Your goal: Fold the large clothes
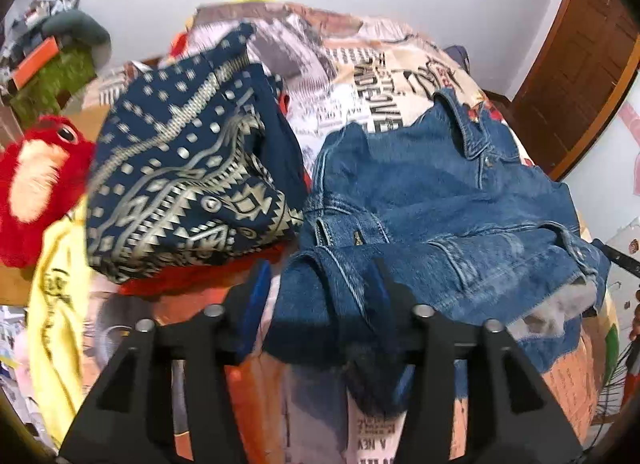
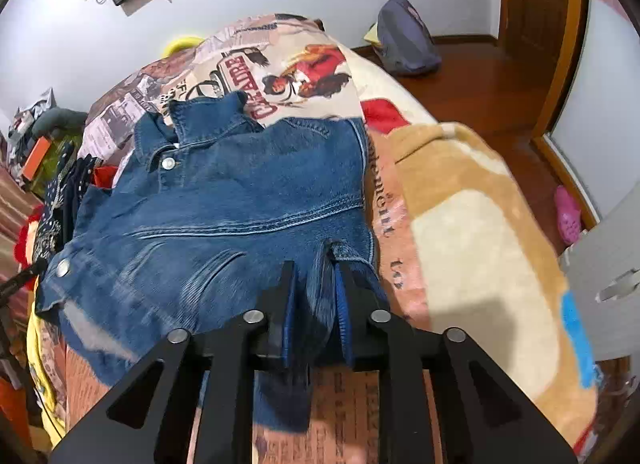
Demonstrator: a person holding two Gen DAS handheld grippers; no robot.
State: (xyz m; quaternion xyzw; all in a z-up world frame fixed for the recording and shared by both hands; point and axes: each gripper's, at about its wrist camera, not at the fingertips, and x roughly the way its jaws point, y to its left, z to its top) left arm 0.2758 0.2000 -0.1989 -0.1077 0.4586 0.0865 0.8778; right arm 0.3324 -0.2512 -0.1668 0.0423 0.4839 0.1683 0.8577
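A blue denim jacket [image 1: 440,200] lies on a bed with a printed cover [image 1: 360,76], collar at the far end. It also shows in the right wrist view [image 2: 224,200], folded lengthwise. My left gripper [image 1: 320,276] has wide-spread jaws with the jacket's rolled near edge lying between them, not clamped. My right gripper [image 2: 314,280] is shut on a fold of the jacket's near hem, with denim bunched between the blue pads.
A folded navy patterned cloth [image 1: 188,172] sits on red fabric left of the jacket. A red plush toy [image 1: 36,188] and yellow cloth [image 1: 56,304] lie at the left. A tan blanket [image 2: 480,232] covers the bed's right side. Wooden floor and a door [image 2: 532,16] are beyond.
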